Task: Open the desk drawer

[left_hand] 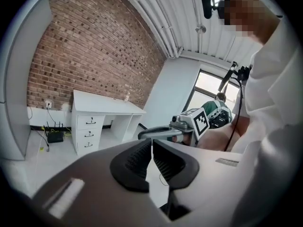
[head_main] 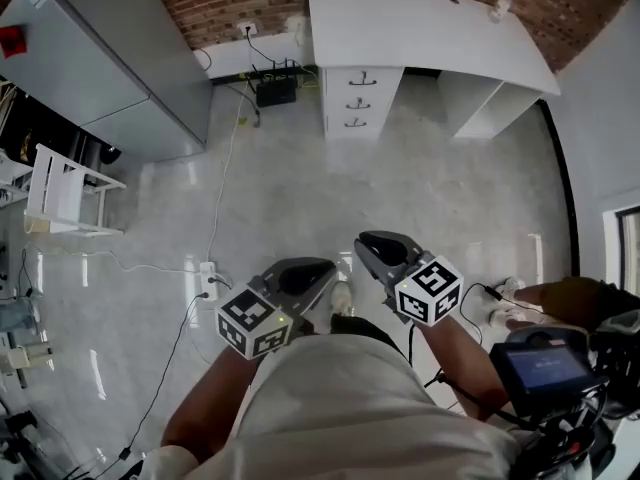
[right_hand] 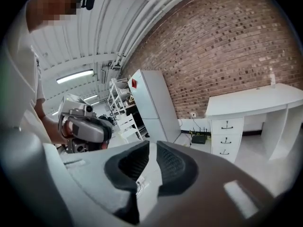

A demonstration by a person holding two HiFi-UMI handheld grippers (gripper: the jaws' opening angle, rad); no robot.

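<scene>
The white desk (head_main: 420, 23) stands against the brick wall, far across the floor from me. Its drawer unit (head_main: 362, 98) has three drawers with dark handles, all closed. It also shows in the left gripper view as drawers (left_hand: 88, 132) and in the right gripper view as drawers (right_hand: 227, 138). My left gripper (head_main: 318, 268) and right gripper (head_main: 372, 240) are held close to my body, side by side over the floor. The left gripper (left_hand: 152, 145) has its jaws together and holds nothing. The right gripper (right_hand: 152, 148) is likewise shut and holds nothing.
A tall grey cabinet (head_main: 100, 58) stands at the left, with a white rack (head_main: 65, 193) below it. A power strip (head_main: 208, 278) and cables lie on the floor, and a black box (head_main: 276, 90) sits beside the drawers. Another person's hand and gear (head_main: 550, 363) are at the right.
</scene>
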